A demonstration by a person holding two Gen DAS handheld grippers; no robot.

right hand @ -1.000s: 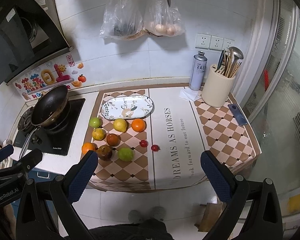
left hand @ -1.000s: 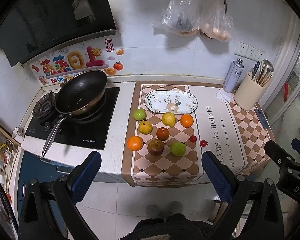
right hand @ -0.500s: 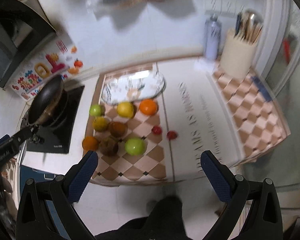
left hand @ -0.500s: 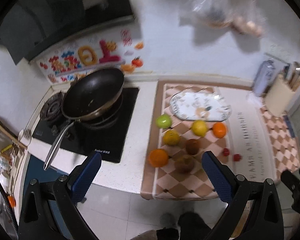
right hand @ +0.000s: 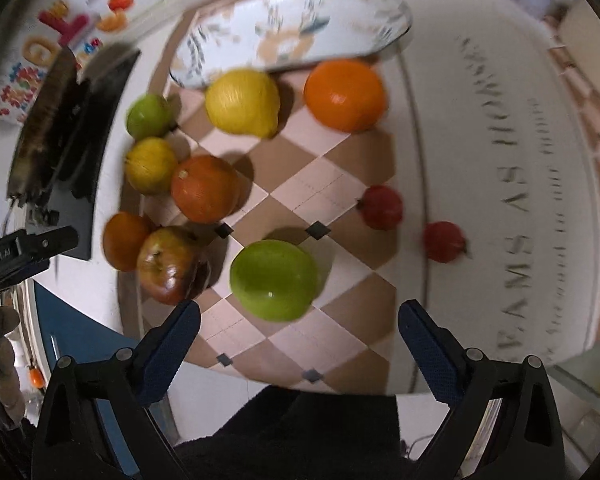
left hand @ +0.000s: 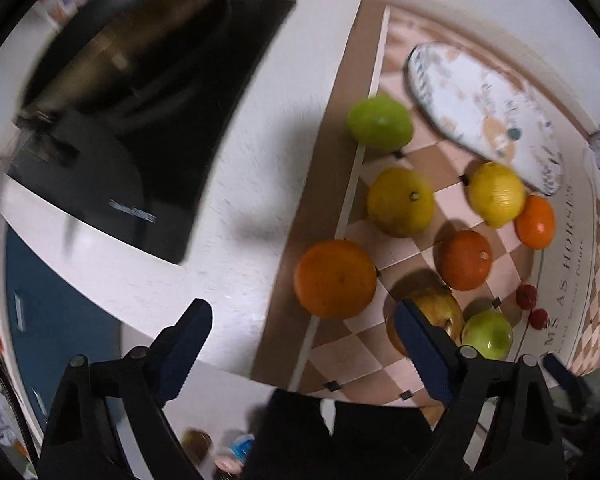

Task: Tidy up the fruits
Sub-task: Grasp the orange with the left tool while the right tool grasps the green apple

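Note:
Several fruits lie on a checkered mat before an oval patterned plate [left hand: 488,112], which also shows in the right wrist view [right hand: 296,36]. My left gripper [left hand: 304,328] is open and empty, just short of an orange [left hand: 335,278], with a brownish apple [left hand: 440,312] behind its right finger. My right gripper [right hand: 298,334] is open and empty, just short of a green apple [right hand: 274,280]. Around it lie a bruised apple [right hand: 170,266], a dark orange fruit [right hand: 204,188], a lemon [right hand: 242,102], an orange [right hand: 344,94] and two small red fruits [right hand: 382,207].
A black stove top [left hand: 168,120] with a pan sits left of the mat. The counter's front edge [left hand: 100,292] runs below the grippers, with a blue cabinet front [left hand: 56,312] under it. The mat's white lettered part [right hand: 500,180] lies right of the fruits.
Both grippers have moved down and forward toward the fruits, which now look much larger. Both stay open and empty. No fruit has moved.

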